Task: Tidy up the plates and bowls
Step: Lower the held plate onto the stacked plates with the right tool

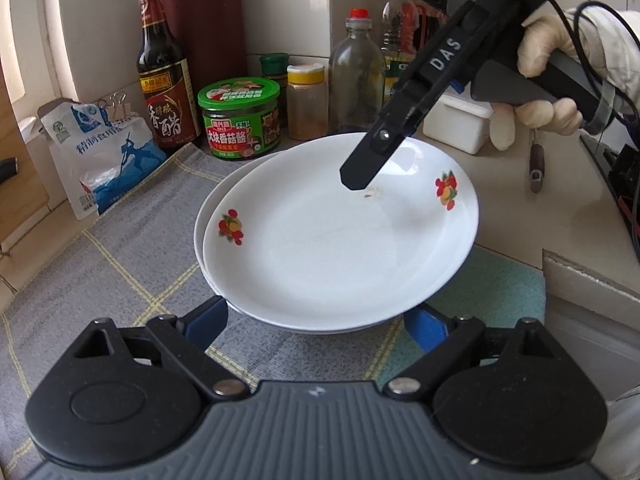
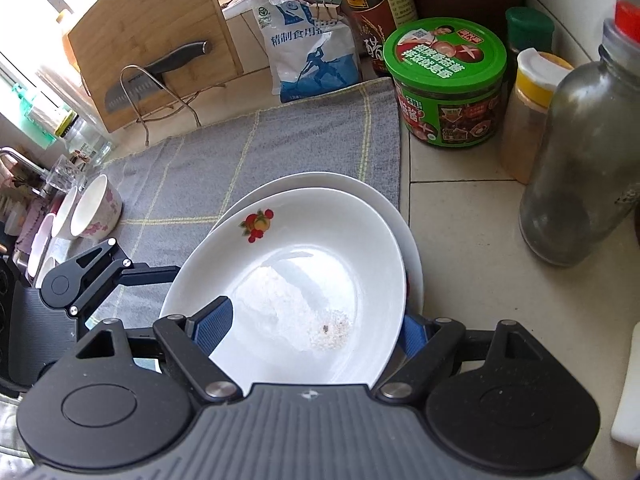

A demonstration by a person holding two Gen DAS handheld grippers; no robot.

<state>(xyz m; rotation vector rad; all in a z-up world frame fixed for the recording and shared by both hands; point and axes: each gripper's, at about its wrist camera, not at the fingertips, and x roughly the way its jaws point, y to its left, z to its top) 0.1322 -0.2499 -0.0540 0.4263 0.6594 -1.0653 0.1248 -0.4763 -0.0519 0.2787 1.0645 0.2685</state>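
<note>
The flowered plate (image 1: pixel 340 236) sits tilted on top of a plain white plate (image 2: pixel 320 182), the pair resting on the grey checked cloth (image 1: pixel 132 248) just ahead of both your tools. Your right gripper (image 2: pixel 308 330) has its jaws spread wide across the near edge of the flowered plate: one blue pad (image 2: pixel 214 326) lies over the inside of the plate, the other sits outside and under the rim, so the rim passes between them, but you cannot tell from these views whether they are actually pinching it. In the left wrist view that gripper's dark finger comes down onto the far side of the plate, close to a small brown speck. Your left gripper (image 1: pixel 316 320) is also wide open and holds nothing; its blue pads (image 1: pixel 206 320) flank the near rim of the stack, low by the cloth, and whether they touch is unclear. Beyond the plates from your left tool stand a green-lidded jar (image 1: pixel 240 118), a dark vinegar bottle (image 1: pixel 164 76), a yellow-capped spice jar (image 1: pixel 306 102) and a clear bottle (image 1: pixel 356 76), with a salt bag (image 1: pixel 104 152) off to the left. Far to the left of your right tool, bowls (image 2: pixel 94 208) stand on edge.
</note>
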